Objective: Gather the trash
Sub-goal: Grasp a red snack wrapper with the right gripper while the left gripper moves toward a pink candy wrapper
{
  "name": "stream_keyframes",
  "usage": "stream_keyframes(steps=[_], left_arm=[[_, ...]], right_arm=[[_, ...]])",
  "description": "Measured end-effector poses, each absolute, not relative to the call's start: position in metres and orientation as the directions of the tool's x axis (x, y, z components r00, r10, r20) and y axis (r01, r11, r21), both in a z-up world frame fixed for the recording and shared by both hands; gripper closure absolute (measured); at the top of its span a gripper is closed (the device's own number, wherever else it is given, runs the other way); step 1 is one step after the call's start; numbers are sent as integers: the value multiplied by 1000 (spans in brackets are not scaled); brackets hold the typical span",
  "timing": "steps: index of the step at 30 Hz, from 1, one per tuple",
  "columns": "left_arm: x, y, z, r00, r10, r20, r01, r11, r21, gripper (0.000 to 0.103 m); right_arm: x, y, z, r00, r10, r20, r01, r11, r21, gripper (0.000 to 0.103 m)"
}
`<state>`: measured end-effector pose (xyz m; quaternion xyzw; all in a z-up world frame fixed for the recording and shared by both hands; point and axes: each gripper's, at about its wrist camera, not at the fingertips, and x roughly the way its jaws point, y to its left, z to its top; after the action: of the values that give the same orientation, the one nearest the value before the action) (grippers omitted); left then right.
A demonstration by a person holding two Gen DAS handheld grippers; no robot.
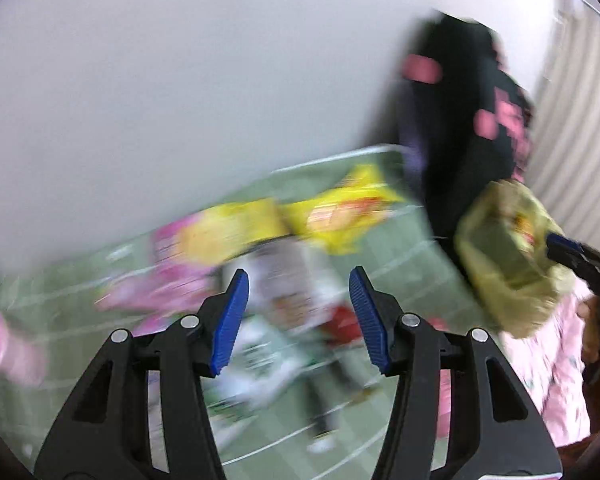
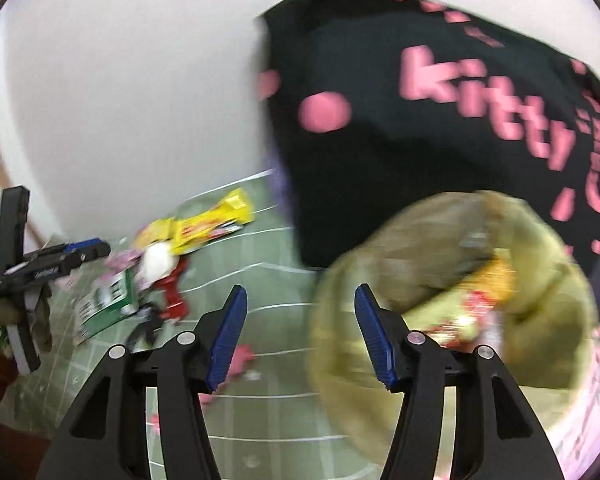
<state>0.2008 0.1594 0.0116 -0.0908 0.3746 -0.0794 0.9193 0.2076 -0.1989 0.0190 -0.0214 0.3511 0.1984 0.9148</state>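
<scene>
Both the left gripper (image 1: 299,316) and right gripper (image 2: 300,330) hang empty, fingers spread wide, above the wrapper-strewn green mat (image 2: 268,280), right beside the olive bag (image 2: 452,292).

One word legible — the rest is blur

Pink lettering on the black fabric garment (image 2: 440,120) reads "kitty"; further pink characters beside it and the print on the yellow plastic snack wrapper (image 2: 208,228) are too smeared to read.

Home-like room: white wall (image 1: 160,100), green gridded mat (image 2: 268,288), scattered snack wrappers (image 2: 204,228).
</scene>
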Motion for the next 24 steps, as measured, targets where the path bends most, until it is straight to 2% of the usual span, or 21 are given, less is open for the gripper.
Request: stream_keyframes(steps=[4, 7, 10, 20, 21, 23, 24], left_arm=[[178, 213, -7, 705, -111, -700, -82, 968, -236, 53], [166, 232, -13, 706, -81, -704, -141, 957, -252, 53], [159, 242, -15, 706, -70, -705, -162, 953, -257, 53], [147, 245, -16, 693, -49, -719, -159, 963, -219, 53], [148, 245, -17, 689, -56, -723, -152, 964, -220, 53], [150, 245, -20, 685, -69, -725, -145, 962, -229, 53], [152, 246, -22, 683, -79, -726, -142, 961, -239, 53]], right_arm=[[213, -146, -4, 606, 413, -680, -464, 878, 120, 50], [219, -110, -21, 552, 452, -700, -524, 842, 130, 50], [226, -67, -44, 440, 528, -726, -631, 757, 168, 50], [263, 7, -94, 328, 474, -817, -733, 673, 96, 50], [267, 9, -100, 316, 455, -832, -733, 674, 90, 52], [274, 9, -113, 273, 435, -858, -734, 670, 106, 75], [275, 9, -116, 252, 432, -866, -734, 668, 120, 75]])
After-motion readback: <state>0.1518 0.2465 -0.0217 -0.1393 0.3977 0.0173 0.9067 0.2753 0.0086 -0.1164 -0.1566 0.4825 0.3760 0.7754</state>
